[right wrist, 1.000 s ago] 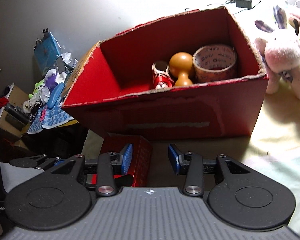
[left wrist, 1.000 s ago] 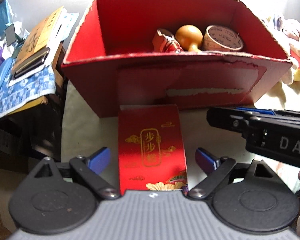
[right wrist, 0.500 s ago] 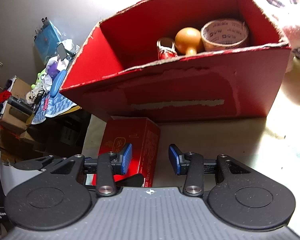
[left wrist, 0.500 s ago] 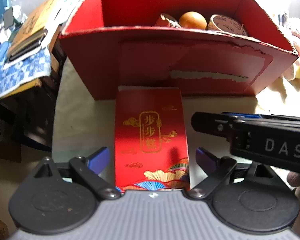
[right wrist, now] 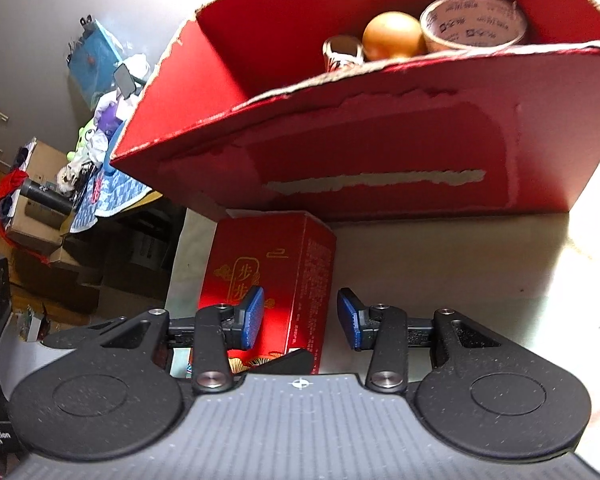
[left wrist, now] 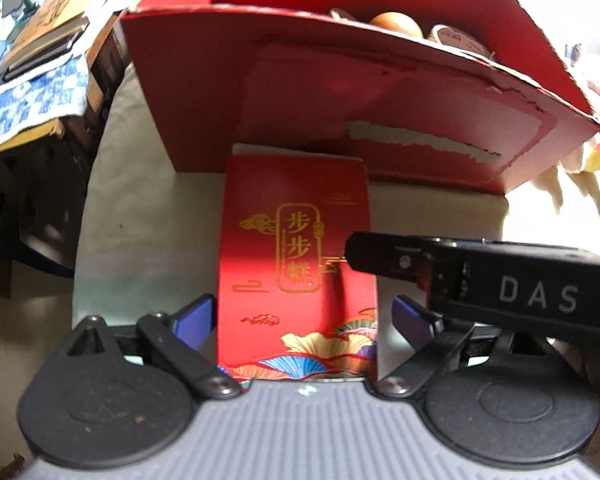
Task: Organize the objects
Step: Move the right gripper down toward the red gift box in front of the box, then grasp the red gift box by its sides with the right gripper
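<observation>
Left gripper (left wrist: 302,316) tilted steeply down, jaws released astride red packet (left wrist: 300,256), right gripper (right wrist: 300,316) jaws released

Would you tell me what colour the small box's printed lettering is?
Gold on red small box, clearest in left wrist view.

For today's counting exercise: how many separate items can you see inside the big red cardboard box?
3. A small red-and-white patterned item on the left, a round orange wooden gourd in the middle, a roll of printed tape on the right. The box's front wall may hide others.
</observation>
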`<state>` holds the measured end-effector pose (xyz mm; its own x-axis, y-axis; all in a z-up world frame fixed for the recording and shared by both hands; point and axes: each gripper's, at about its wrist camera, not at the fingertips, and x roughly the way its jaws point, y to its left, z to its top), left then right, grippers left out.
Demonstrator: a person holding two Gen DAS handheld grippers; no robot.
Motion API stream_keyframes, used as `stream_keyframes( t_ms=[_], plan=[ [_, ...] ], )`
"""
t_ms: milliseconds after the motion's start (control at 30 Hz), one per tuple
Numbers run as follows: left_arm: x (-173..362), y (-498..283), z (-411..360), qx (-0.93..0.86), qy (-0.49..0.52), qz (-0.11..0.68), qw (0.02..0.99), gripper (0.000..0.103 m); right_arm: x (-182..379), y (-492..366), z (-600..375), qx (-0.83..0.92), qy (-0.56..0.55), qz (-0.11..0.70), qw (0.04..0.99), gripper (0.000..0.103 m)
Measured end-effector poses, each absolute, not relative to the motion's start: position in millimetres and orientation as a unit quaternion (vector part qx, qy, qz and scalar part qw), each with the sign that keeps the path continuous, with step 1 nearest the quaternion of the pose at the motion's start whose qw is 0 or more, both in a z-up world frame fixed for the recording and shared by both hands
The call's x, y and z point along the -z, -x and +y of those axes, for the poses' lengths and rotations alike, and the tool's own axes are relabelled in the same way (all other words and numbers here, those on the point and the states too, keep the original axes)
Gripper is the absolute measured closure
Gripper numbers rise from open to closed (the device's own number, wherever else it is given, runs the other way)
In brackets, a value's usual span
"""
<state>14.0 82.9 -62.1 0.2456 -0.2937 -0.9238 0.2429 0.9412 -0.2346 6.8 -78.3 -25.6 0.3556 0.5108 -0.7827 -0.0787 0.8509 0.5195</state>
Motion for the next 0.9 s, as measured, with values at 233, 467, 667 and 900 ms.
stream_keyframes(
  t_ms=[233, 467, 667, 900],
  plan=[
    [73.9, -22.8, 84.6, 0.164, 0.021, 0.602, 0.781, 0.01, 30.6, -14.7, -74.6, -0.193, -0.203, 0.55, 0.787, 0.059],
    [81.3, -32.1, 81.0, 0.173, 0.022, 0.612, 0.772, 0.015, 33.6, -21.9, -71.4, -0.203, -0.211, 0.556, 0.778, 0.055],
    [81.2, -36.2, 68.0, 0.177, -0.015, 0.603, 0.778, 0.02, 34.8, -29.4, -67.1, -0.207, -0.212, 0.561, 0.773, 0.049],
    [82.1, -43.2, 59.9, 0.173, -0.04, 0.598, 0.781, 0.02, 35.7, -39.2, -63.0, -0.213, -0.204, 0.566, 0.77, 0.047]
  ],
)
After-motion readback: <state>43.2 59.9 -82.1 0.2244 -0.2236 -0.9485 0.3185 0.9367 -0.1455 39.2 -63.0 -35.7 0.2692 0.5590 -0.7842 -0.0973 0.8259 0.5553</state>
